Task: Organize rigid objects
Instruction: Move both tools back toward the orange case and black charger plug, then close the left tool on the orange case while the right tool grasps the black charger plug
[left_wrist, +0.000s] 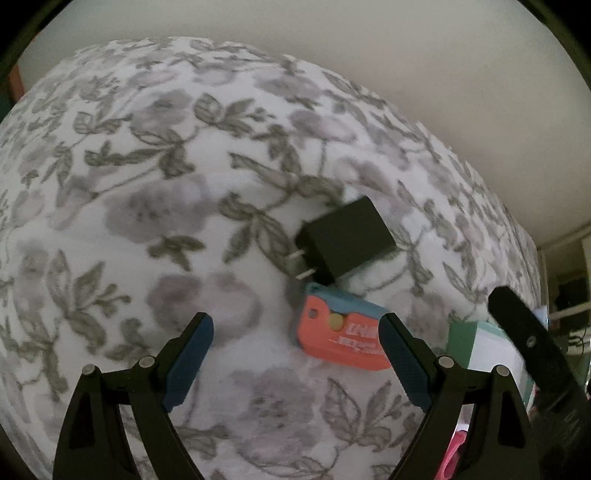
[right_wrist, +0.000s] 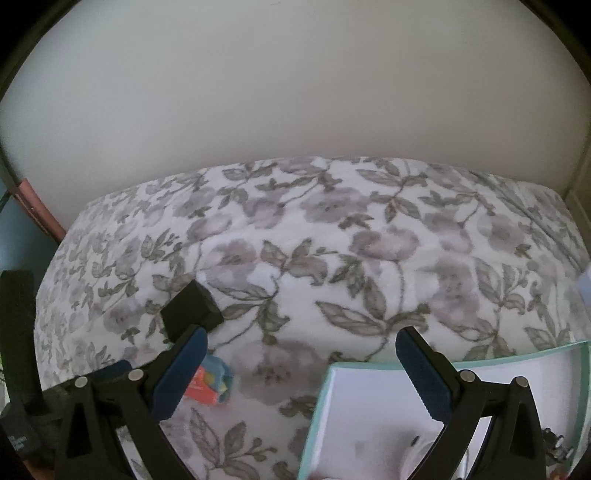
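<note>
A bed (left_wrist: 147, 206) under a white cover printed with grey flowers and leaves carries the things. A black plug adapter (left_wrist: 345, 240) lies on it, prongs toward the camera in the left view. Just beside it, nearer, lies a flat orange and blue case (left_wrist: 343, 336). An open white box (right_wrist: 369, 413) with a mint rim sits at the right, near the case.

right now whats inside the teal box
The teal box shows a mostly bare white floor; the right gripper hides part of it, and a blurred pale shape near its bottom can't be identified.
</note>
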